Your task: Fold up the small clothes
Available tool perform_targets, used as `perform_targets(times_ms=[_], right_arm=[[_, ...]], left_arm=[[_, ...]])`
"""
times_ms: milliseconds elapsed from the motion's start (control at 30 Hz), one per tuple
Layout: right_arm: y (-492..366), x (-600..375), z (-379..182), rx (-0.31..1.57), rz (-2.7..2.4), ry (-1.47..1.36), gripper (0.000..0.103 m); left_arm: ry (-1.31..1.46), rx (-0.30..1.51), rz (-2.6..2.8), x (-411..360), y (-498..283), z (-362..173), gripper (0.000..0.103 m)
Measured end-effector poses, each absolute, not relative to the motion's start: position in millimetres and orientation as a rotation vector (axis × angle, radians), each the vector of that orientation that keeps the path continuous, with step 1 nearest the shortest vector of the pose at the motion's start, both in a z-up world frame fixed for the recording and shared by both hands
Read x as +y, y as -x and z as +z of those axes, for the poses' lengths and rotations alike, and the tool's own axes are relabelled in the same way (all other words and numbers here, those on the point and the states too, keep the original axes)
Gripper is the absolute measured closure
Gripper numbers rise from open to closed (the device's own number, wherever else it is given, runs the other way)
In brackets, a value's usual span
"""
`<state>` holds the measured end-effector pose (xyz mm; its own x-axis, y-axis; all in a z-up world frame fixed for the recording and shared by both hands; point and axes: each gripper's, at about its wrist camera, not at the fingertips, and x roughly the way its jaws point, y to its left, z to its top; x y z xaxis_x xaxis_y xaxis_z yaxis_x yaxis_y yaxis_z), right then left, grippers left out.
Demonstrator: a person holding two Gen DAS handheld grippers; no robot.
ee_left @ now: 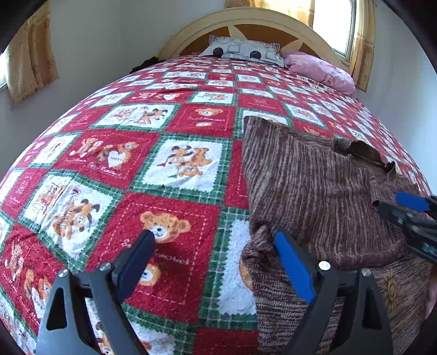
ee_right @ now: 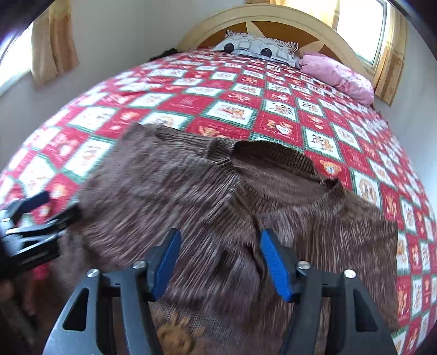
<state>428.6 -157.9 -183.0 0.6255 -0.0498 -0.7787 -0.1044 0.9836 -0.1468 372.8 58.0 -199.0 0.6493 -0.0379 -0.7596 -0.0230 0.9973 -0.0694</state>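
Observation:
A small brown striped knit sweater lies on the bed's red teddy-bear quilt, partly folded, its ribbed collar toward the headboard. My left gripper is open and empty, hovering over the quilt at the sweater's left edge, its right finger above the fabric. My right gripper is open and empty, just above the middle of the sweater; its view is motion-blurred. The right gripper also shows at the right edge of the left wrist view, and the left gripper at the left edge of the right wrist view.
A grey patterned pillow and a pink pillow lie by the arched wooden headboard. Curtained windows sit at left and right. The quilt stretches beyond the sweater.

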Motion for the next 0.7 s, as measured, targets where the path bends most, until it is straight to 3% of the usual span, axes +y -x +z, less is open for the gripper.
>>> perform_targets(times_ms=[33, 100, 167, 333, 467, 533, 600, 700], right_arm=[[-435, -158, -186, 0.905, 0.020, 0.198, 0.058], [-447, -161, -190, 0.920, -0.003, 0.205, 0.087], [-449, -164, -185, 0.904, -0.012, 0.204, 0.095], [-443, -172, -158, 0.826, 0.008, 0.190, 0.096], [-458, -203, -166, 0.886, -0.071, 0.153, 0.095], [-458, -214, -171, 0.920, -0.110, 0.159, 0.086], [-447, -228, -170, 0.921, -0.098, 0.079, 0.070], [-419, -243, -167, 0.937, 0.008, -0.135, 0.069]], left_arm=[[0.071, 0.864, -0.009, 57, -373, -199, 0.009], [0.067, 0.866, -0.013, 56, -372, -199, 0.008], [0.074, 0.870, -0.018, 56, -373, -200, 0.007], [0.058, 0.878, -0.019, 53, -375, -201, 0.005], [0.048, 0.878, -0.018, 52, -375, -202, 0.004], [0.054, 0.879, -0.021, 52, -375, -202, 0.004], [0.053, 0.879, -0.021, 53, -375, -202, 0.004], [0.055, 0.879, -0.019, 53, -374, -202, 0.002]])
